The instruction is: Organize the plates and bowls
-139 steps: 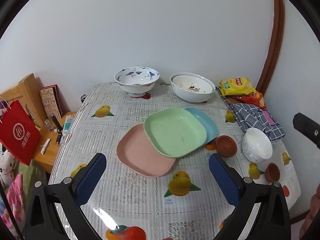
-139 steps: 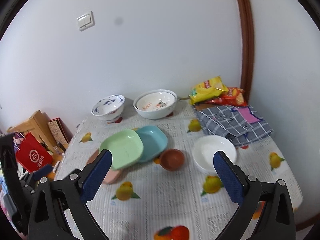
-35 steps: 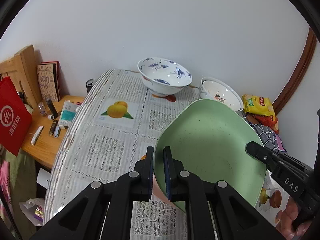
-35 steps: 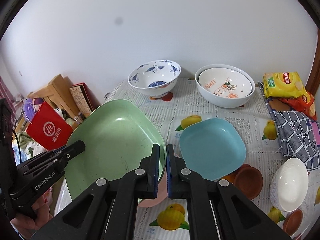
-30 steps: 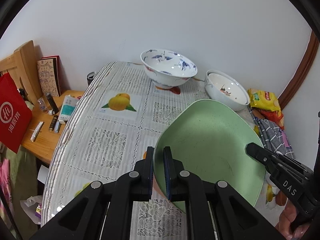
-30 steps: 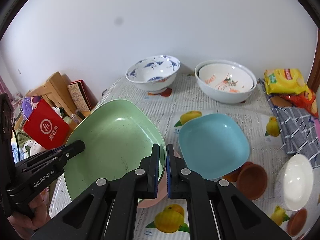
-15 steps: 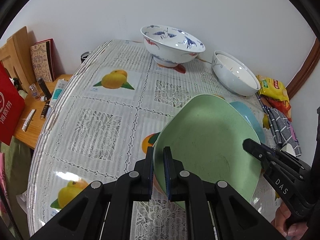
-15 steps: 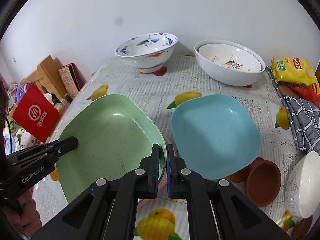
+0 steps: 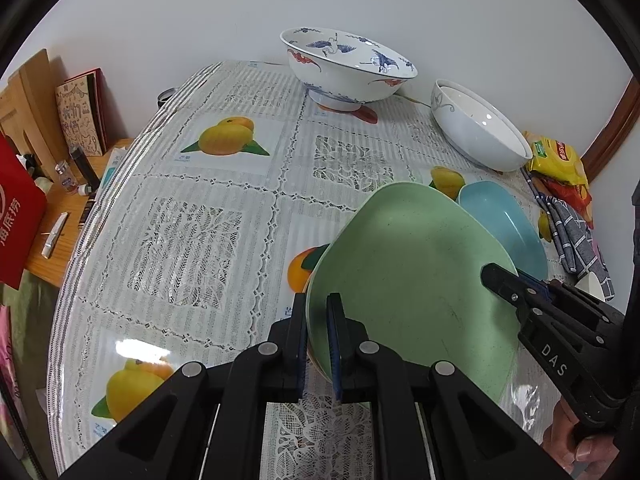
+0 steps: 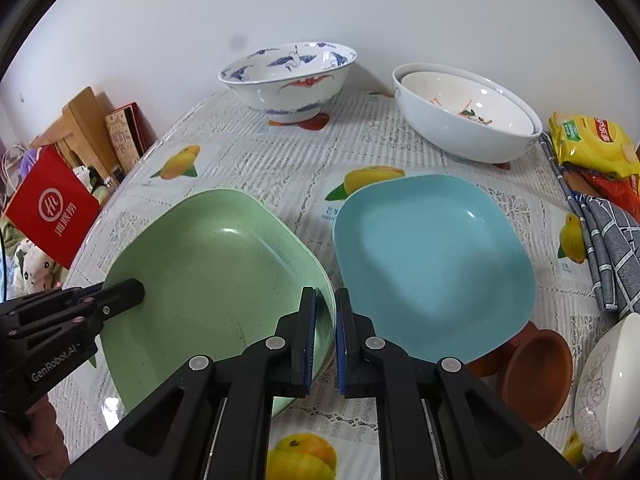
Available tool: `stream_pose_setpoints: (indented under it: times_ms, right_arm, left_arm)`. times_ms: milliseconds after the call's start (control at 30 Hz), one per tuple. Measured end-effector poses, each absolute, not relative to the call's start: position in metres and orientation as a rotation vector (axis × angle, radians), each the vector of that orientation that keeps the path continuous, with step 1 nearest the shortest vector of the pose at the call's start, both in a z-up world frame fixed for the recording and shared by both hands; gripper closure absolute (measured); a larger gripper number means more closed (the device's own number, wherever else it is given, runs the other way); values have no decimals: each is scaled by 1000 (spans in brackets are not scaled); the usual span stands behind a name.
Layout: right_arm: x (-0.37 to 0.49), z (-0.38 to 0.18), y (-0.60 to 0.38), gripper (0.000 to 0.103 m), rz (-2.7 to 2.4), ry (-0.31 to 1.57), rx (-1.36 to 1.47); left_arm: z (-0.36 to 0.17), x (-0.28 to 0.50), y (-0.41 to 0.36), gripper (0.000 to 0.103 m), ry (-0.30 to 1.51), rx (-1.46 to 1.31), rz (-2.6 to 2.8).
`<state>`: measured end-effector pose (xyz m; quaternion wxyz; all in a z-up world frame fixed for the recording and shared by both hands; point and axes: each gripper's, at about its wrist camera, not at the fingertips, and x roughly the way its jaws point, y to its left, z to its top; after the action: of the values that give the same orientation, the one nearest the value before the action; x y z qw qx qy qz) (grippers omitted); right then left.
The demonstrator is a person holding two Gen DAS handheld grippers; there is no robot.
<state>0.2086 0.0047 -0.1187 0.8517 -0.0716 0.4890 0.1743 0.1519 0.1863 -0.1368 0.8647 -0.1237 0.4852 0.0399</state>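
Observation:
A green square plate (image 9: 412, 276) (image 10: 208, 280) is low over the table, over the spot where the pink plate lay; the pink plate is hidden. My left gripper (image 9: 317, 322) is shut on the plate's left rim. My right gripper (image 10: 325, 320) is shut on its right rim and shows in the left wrist view (image 9: 512, 284). A blue square plate (image 10: 432, 264) (image 9: 504, 224) lies just to the right. A blue-patterned white bowl (image 10: 288, 76) (image 9: 348, 64) and two nested white bowls (image 10: 464, 116) (image 9: 480, 136) stand at the back.
Brown small bowls (image 10: 536, 364) and a white bowl (image 10: 612, 380) sit at the right front. A checked cloth (image 10: 616, 240) and snack bags (image 10: 592, 144) lie at the right edge. A red bag (image 10: 52, 208) and a wooden side table (image 9: 52, 236) stand left of the table.
Both grippers took the green plate by its opposite rims, lifted it, and in the last second have lowered it toward the table beside the blue plate.

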Motion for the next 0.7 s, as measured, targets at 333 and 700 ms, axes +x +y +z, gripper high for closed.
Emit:
stream_pose_setpoints:
  times_ms: [333, 700]
  right_arm:
    - [207, -122, 8, 89, 363, 1018, -194]
    - [207, -92, -4, 66, 359, 957, -150]
  left_arm:
    - [-136, 153, 180, 92, 1027, -207, 93]
    - [-106, 145, 177, 73, 985, -147, 111]
